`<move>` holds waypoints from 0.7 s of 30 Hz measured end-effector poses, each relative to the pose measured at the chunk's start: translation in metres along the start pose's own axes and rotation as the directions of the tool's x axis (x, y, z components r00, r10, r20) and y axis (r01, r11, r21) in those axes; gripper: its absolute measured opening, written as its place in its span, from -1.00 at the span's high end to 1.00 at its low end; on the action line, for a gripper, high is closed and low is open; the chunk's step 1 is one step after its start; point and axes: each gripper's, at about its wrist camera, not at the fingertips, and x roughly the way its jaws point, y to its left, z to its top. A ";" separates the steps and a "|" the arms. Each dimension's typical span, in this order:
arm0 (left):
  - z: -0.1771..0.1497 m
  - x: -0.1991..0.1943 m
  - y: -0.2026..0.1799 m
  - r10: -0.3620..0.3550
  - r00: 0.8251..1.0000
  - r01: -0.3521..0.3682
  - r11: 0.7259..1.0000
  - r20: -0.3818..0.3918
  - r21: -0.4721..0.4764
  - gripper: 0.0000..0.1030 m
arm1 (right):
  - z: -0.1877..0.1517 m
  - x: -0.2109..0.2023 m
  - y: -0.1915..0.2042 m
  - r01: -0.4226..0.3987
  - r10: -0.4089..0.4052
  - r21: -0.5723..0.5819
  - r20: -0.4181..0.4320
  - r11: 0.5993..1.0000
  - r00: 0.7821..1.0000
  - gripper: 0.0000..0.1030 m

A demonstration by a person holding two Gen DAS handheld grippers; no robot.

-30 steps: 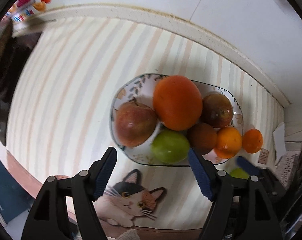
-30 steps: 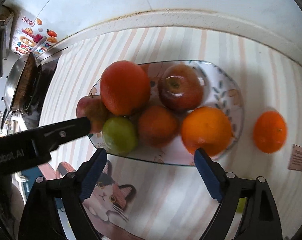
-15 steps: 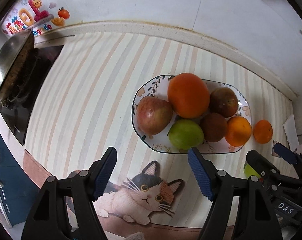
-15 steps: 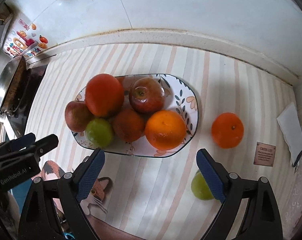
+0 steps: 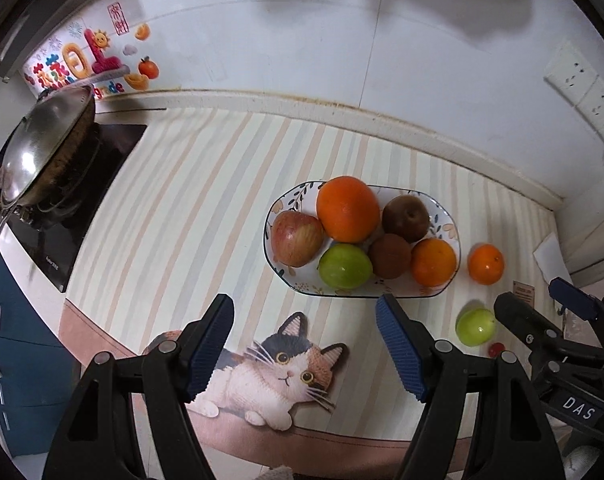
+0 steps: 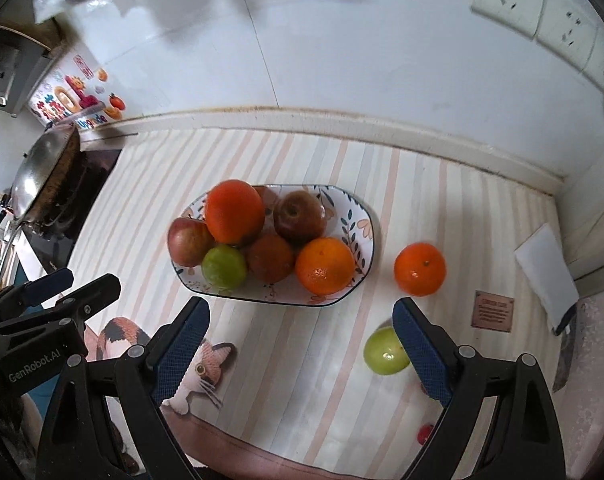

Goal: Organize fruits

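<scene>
1. Both grippers have pulled back from the plate (image 6: 366, 224) since a second ago, baring more tabletop (image 5: 189, 200).
2. Left gripper (image 5: 306, 344) and right gripper (image 6: 302, 344): jaws wide, empty.
3. Six fruits are plated; a tangerine (image 6: 420, 269) and a green fruit (image 6: 384, 351) lie loose beside it, so I judge sorting unfinished.

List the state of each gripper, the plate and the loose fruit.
Left gripper: open, empty.
Right gripper: open, empty.
Floral oval ceramic plate: holding six fruits.
Small orange tangerine: loose on mat.
Loose green round fruit: on mat, beside right gripper's finger.
</scene>
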 end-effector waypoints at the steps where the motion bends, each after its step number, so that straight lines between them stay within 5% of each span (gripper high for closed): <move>1: -0.002 -0.004 0.000 -0.003 1.000 0.003 1.000 0.006 -0.001 -0.40 | -0.002 -0.007 0.001 0.002 -0.002 -0.005 0.012 1.000 1.000 -0.85; 21: -0.034 -0.087 -0.006 -0.018 0.983 0.017 1.000 0.180 0.007 -0.40 | -0.031 -0.111 0.004 -0.019 0.023 -0.025 0.162 1.000 0.987 -0.85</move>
